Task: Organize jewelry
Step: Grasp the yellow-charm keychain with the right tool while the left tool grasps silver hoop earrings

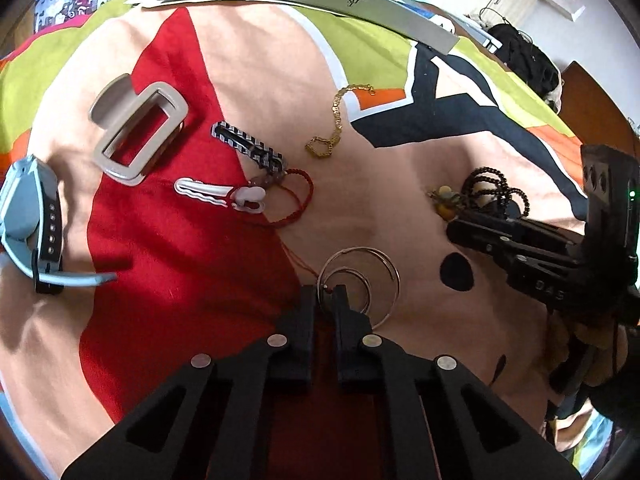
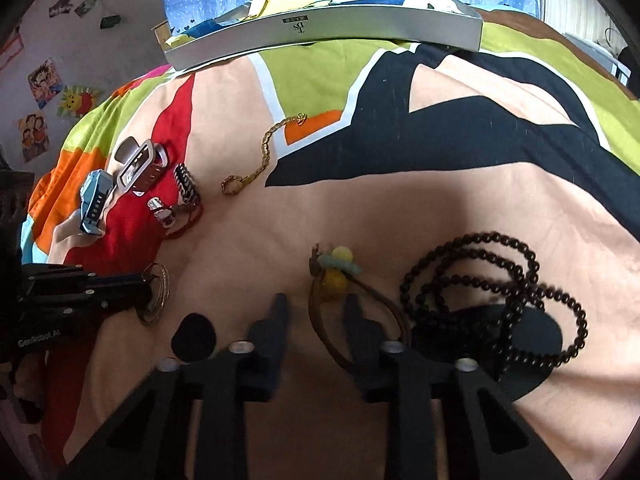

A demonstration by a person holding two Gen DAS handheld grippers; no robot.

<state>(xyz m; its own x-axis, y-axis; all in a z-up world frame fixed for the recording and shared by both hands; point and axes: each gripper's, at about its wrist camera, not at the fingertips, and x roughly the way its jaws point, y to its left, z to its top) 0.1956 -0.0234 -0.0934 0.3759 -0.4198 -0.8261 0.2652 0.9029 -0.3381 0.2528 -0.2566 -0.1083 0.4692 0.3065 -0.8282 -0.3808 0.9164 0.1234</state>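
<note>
My left gripper (image 1: 324,294) is shut on the near edge of a stack of silver bangles (image 1: 370,270), which lie on the patterned bedspread; the right wrist view shows the same bangles (image 2: 160,286). My right gripper (image 2: 316,306) is open. A brown cord bracelet with yellow and teal beads (image 2: 338,274) lies just ahead of its tips, and the cord runs between the fingers. A long dark bead necklace (image 2: 500,292) is coiled to the right of it. In the left wrist view the right gripper (image 1: 472,240) reaches in from the right, beside those beads (image 1: 496,190).
A gold chain (image 1: 340,120) lies mid-bed. To the left are a grey claw clip (image 1: 136,132), a striped hair clip (image 1: 248,146), a white clip (image 1: 220,196), a red cord bracelet (image 1: 296,196) and a blue watch (image 1: 32,220). A flat grey box (image 2: 320,28) sits at the far edge.
</note>
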